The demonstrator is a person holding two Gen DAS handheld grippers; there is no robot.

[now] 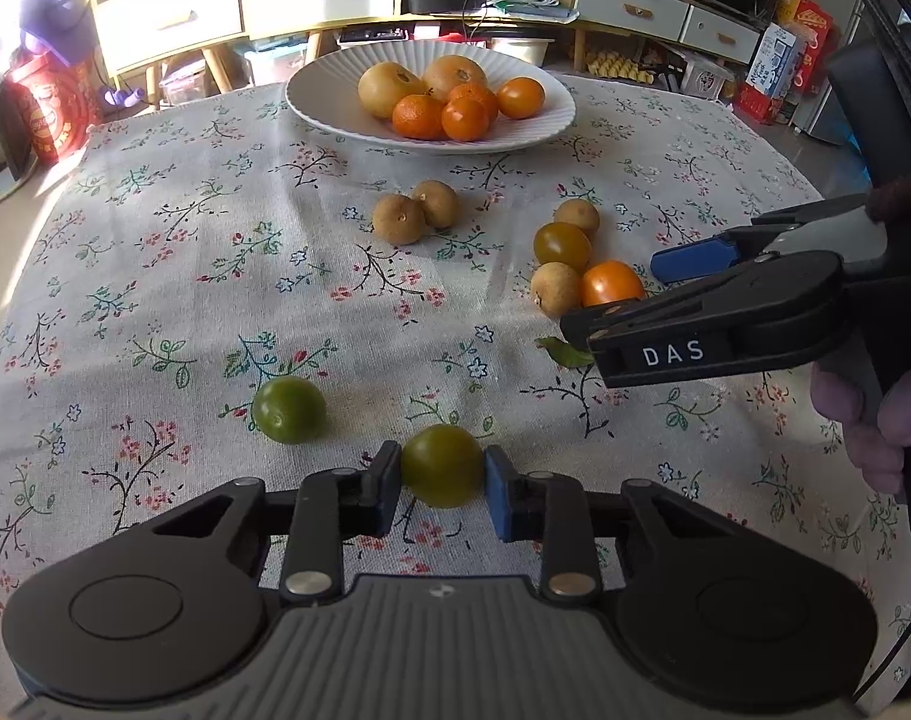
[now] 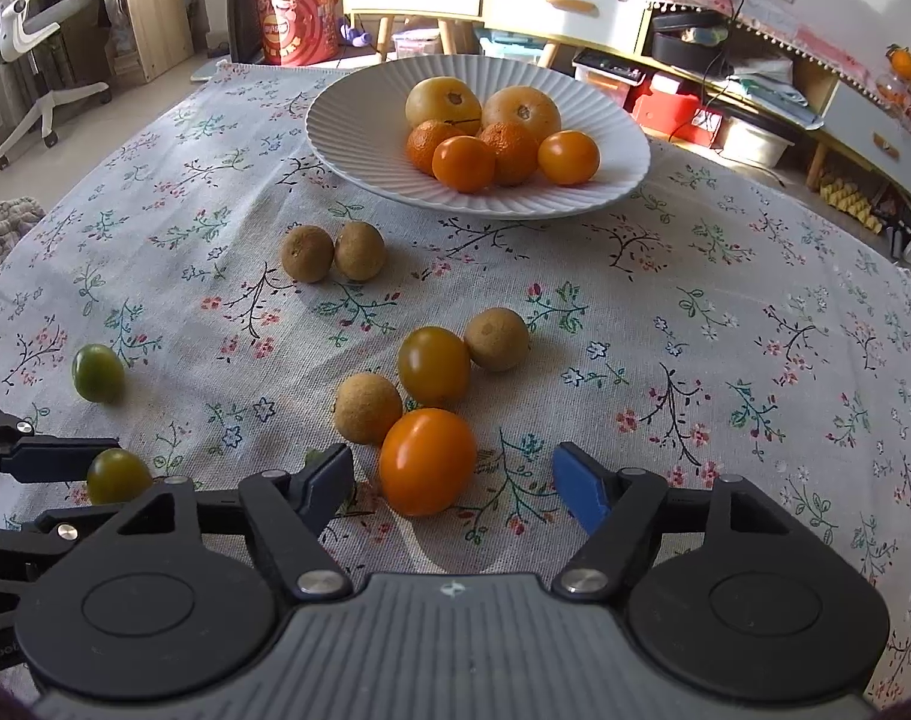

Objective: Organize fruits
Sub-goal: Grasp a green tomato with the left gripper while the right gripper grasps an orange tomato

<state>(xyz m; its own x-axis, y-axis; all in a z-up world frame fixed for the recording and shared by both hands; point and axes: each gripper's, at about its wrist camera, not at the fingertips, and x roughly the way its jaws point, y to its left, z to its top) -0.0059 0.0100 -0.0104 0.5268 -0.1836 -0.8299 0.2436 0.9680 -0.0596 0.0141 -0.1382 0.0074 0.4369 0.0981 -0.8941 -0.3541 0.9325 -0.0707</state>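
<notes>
A table covered by a pale floral tablecloth [image 2: 725, 324] carries everything; at its far side sits a white ribbed plate [image 2: 347, 120]; nearer, two brown longans [image 2: 333, 252] lie touching side by side; toward the middle, a cluster: an olive-green tomato [image 2: 433, 363] between two more longans [image 2: 496, 339], and an orange tomato [image 2: 428, 461] just beside the nearer one; a small green leaf [image 1: 566, 353] lies close by; to the left, a bright green tomato [image 1: 289, 409] lies alone; near it, another olive-green tomato [image 1: 442, 465] lies at the near edge.

Plate [image 2: 347, 120] holds fruit behind loose fruit [image 2: 434, 363] scattered on the tablecloth [image 2: 695, 276]
</notes>
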